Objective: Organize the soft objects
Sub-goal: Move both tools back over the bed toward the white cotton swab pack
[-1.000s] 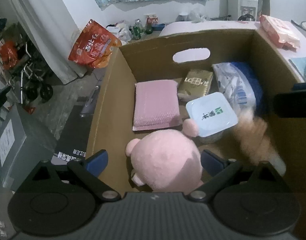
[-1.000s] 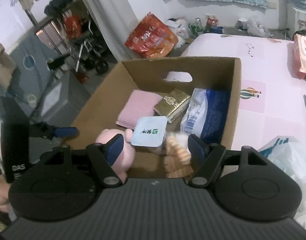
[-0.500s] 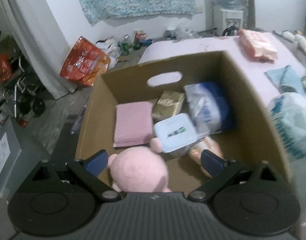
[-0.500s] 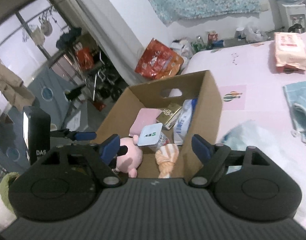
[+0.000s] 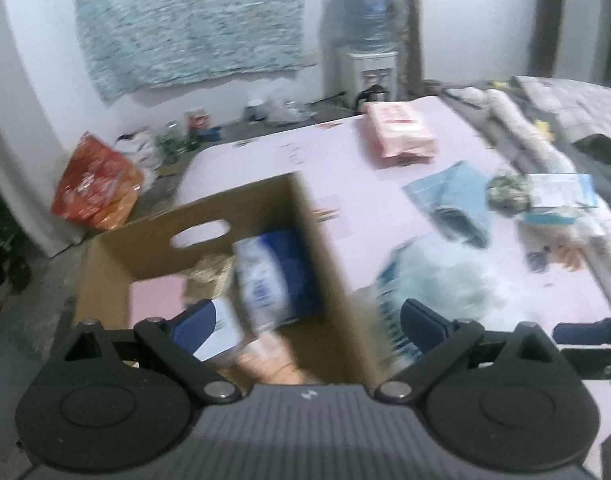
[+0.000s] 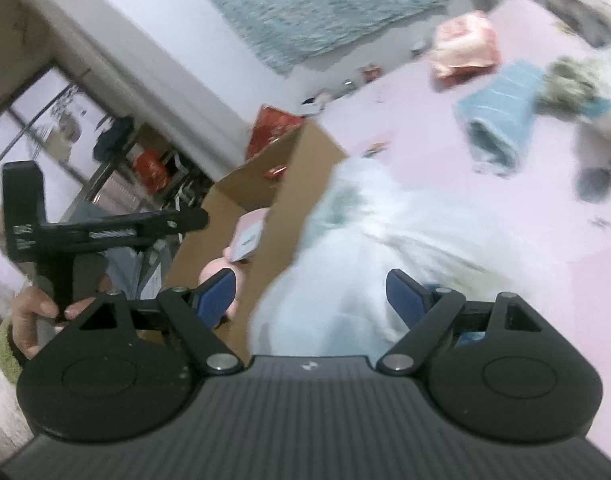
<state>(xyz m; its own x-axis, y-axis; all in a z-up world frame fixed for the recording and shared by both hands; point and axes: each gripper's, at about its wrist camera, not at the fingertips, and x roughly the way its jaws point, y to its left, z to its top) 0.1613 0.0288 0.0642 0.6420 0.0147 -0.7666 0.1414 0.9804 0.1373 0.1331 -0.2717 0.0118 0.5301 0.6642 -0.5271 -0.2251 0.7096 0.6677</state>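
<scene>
Left gripper (image 5: 307, 318): its blue-padded fingers stand wide apart with nothing clamped between them; it hangs over the near right corner of the cardboard box.
Right gripper (image 6: 311, 294): its fingers are spread wide and not pressing on anything; a pale plastic package sits in the gap between them, with space at each pad.
Cardboard box (image 5: 325, 248): open-topped, with an oval handle cutout in its far wall; it stands at the left edge of the pink surface.
Box contents: a flat pink pad (image 5: 155, 298) lies on the box floor at the left; a blue-and-white packet (image 5: 273, 280) leans against the right wall; a white-lidded tub (image 5: 221, 332) sits near the front, with a peach-coloured soft item (image 5: 273, 364) beside it. All are blurred.
Pink plush toy (image 6: 217, 276): seen from the right wrist camera, inside the box near its front, partly hidden behind a finger.
Pale plastic package (image 6: 369, 248): large, whitish with teal print, lying on the pink surface just outside the box's right wall.
Pink surface (image 5: 345, 168): a wide pale pink sheet or mat.
Loose items: a pink-and-white pack (image 5: 399, 136) lies far back; a folded light blue cloth (image 5: 453, 200) lies mid-surface; a mottled green soft bundle (image 5: 507, 194) rests just right of the cloth.
Person's hand (image 6: 35, 320): grips the handle of the left gripper, at the left of the right wrist view.
Background: an orange snack bag (image 5: 95, 184) lies on the floor by the wall.
</scene>
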